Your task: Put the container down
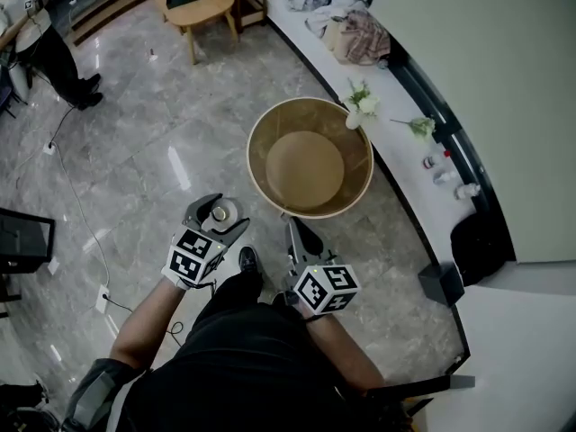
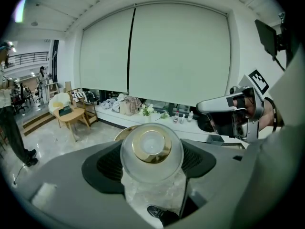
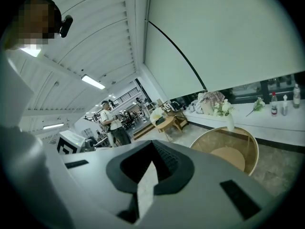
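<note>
A small round clear container [image 1: 221, 211] with a gold inside sits between the jaws of my left gripper [image 1: 219, 216], which is shut on it and held above the floor. The left gripper view has the container [image 2: 151, 149] filling the gap of the left gripper [image 2: 151, 165]. My right gripper [image 1: 294, 227] points at the near rim of a big round tan basket table [image 1: 261, 183]. Its jaws stand together with nothing between them, as the right gripper [image 3: 151, 167] also appears in its own view.
A white ledge [image 1: 396, 142] runs along the right wall, carrying a vase of white flowers [image 1: 360, 108], small bottles [image 1: 436, 162] and clothes [image 1: 355, 32]. A wooden chair [image 1: 193, 5] stands at the back. Grey marble floor [image 1: 135, 151] lies to the left; a person [image 1: 54, 57] stands far left.
</note>
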`<state>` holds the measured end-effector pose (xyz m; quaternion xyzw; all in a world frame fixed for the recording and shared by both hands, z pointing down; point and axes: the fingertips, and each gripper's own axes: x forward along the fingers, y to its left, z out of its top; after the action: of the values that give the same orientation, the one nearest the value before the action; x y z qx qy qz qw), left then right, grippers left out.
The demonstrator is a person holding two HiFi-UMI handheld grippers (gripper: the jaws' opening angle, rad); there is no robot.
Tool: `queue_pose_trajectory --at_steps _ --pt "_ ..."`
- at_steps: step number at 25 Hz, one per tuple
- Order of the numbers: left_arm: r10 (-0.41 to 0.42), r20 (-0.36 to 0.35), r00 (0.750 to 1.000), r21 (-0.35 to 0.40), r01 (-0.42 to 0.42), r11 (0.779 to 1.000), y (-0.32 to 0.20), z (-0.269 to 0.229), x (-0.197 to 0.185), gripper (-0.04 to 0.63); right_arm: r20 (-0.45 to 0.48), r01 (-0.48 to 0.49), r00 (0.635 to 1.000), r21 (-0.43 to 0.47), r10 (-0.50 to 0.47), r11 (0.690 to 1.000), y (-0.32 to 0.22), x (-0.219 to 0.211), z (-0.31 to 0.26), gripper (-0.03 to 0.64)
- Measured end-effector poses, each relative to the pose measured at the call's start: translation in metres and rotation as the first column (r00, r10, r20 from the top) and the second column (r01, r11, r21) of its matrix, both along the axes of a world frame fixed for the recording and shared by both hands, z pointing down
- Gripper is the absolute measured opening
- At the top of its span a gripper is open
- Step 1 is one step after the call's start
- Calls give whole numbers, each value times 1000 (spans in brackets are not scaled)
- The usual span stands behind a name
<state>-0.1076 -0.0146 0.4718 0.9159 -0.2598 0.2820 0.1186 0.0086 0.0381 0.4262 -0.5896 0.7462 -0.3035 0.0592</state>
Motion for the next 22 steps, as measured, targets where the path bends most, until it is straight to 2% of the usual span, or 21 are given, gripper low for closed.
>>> queue_pose_trajectory --at_steps 11,22 --pt "69 -11 998 -13 -69 998 -65 13 -3 339 -44 -73 996 -13 73 997 -52 -6 -3 2" --pt "107 3 994 -43 -106 993 -102 30 13 339 -54 -111 993 -29 109 993 -78 5 1 2"
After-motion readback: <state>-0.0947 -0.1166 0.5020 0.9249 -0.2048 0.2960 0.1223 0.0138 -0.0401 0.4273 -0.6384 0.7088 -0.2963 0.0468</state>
